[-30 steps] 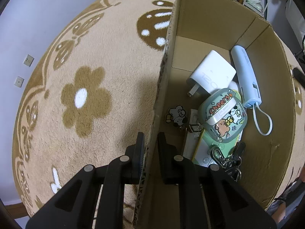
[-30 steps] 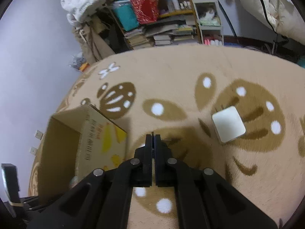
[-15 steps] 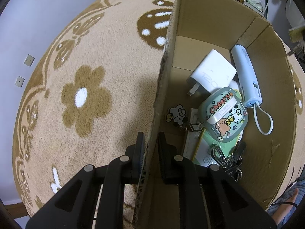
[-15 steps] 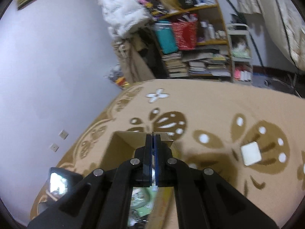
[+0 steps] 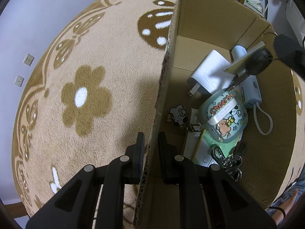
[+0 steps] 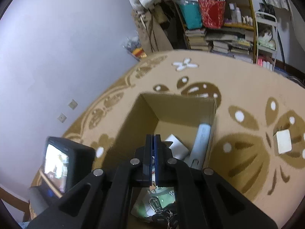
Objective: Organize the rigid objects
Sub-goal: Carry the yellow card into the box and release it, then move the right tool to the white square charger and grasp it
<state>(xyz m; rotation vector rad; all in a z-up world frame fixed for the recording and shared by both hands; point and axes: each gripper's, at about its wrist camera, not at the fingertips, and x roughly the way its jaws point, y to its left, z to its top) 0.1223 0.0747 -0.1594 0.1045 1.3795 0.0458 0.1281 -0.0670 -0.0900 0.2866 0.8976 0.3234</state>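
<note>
While the left gripper (image 5: 150, 145) clamps the brown cardboard box (image 5: 215, 28) wall, the right gripper (image 6: 152, 148), fingers pinched on a thin flat card (image 5: 245, 58), hovers over the box; lower before releasing, clear of the white charger (image 5: 208, 74)

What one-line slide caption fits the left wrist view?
Left tool clamps the cardboard box wall; inside lie a white charger, a "Cheers" case and keys.

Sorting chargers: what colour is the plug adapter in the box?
White plug adapter, clearest in the left wrist view.
</note>
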